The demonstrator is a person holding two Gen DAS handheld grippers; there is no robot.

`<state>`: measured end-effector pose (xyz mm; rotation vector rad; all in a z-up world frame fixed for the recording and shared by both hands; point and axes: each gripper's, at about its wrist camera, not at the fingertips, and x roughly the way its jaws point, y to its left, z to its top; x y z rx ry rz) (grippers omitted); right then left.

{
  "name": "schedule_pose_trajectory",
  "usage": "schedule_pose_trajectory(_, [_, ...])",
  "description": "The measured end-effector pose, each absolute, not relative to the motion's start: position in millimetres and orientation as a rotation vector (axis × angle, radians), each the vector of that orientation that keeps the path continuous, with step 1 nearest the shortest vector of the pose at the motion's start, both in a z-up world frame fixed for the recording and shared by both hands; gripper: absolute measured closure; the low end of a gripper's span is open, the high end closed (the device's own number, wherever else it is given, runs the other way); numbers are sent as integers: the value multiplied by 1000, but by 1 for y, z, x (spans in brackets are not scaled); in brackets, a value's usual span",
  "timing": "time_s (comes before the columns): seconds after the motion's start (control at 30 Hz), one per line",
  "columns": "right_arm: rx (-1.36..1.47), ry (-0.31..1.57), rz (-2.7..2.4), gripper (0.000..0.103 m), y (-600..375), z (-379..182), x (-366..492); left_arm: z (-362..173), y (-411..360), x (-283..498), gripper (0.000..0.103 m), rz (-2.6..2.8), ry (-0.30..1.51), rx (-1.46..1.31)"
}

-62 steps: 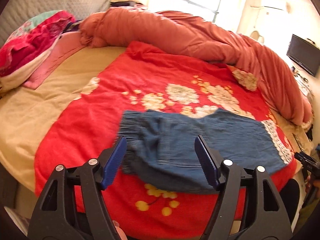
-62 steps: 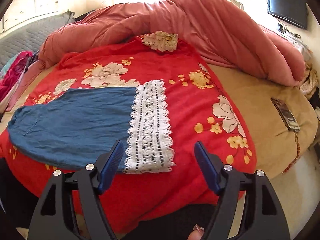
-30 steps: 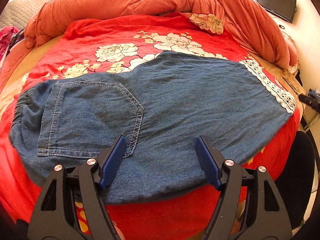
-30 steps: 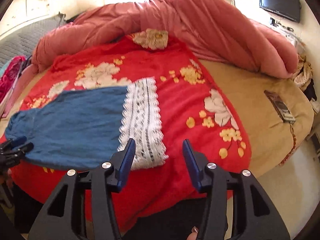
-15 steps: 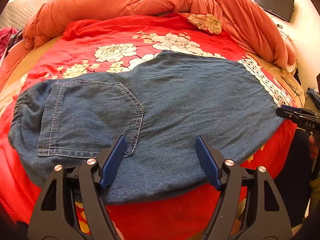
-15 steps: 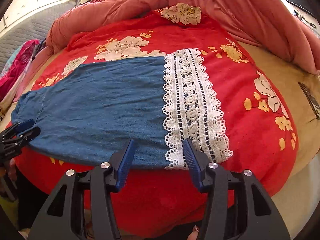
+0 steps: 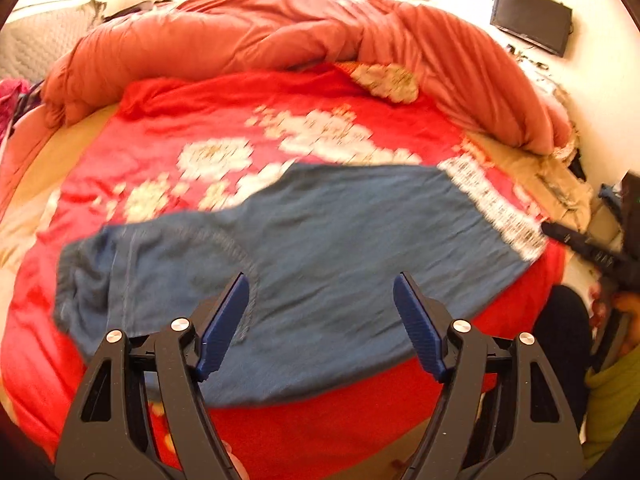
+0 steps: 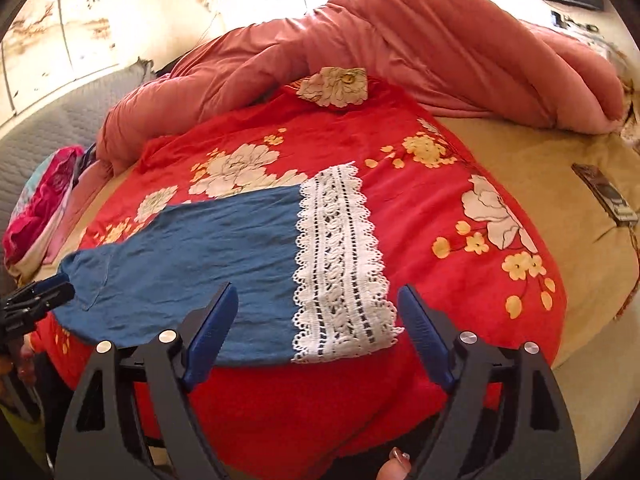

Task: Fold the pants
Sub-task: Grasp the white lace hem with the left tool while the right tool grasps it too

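Blue denim pants with a white lace hem lie flat on a red flowered blanket, folded lengthwise, waist at the left. My left gripper is open and empty, hovering above the near edge by the back pocket. My right gripper is open and empty, just above the near edge of the pants at the lace hem. The right gripper's tip also shows in the left wrist view, and the left gripper's tip in the right wrist view.
A bunched salmon duvet runs along the far side of the bed. Pink and teal bedding lies at the far left. A dark remote lies on the tan sheet at the right. A wall TV hangs behind.
Both grippers have pulled back and up from the pants. The right gripper's jaws have opened wider. The pants lie as before.
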<state>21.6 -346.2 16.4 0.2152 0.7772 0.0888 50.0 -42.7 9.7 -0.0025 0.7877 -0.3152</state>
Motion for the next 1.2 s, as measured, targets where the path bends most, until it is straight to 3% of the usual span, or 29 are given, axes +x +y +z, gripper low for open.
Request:
schedule_pose_trajectory(0.13, [257,770,76,19,-354,11,22,23,-72,65,30,-344,766,67])
schedule_pose_trajectory(0.27, [278,761,79,19,-357,9,21,32,-108,87,17,-414,769,113])
schedule_pose_trajectory(0.5, [305,773,54,19,-356,-4,26,27,-171,134,10,-510,812,196])
schedule_pose_trajectory(1.03, [412,780,87,19,-368,-18,31,-19,-258,247,11,-700,977,232])
schedule_pose_trajectory(1.1, [402,789,89,20,-365,-19,33,-25,-266,253,13,-750,999,230])
schedule_pose_trajectory(1.17, [398,798,114,33,-362,-21,36,-32,-270,261,27,-787,1027,211])
schedule_pose_trajectory(1.2, [396,807,121,33,-361,-23,37,-36,-273,265,28,-803,1039,206])
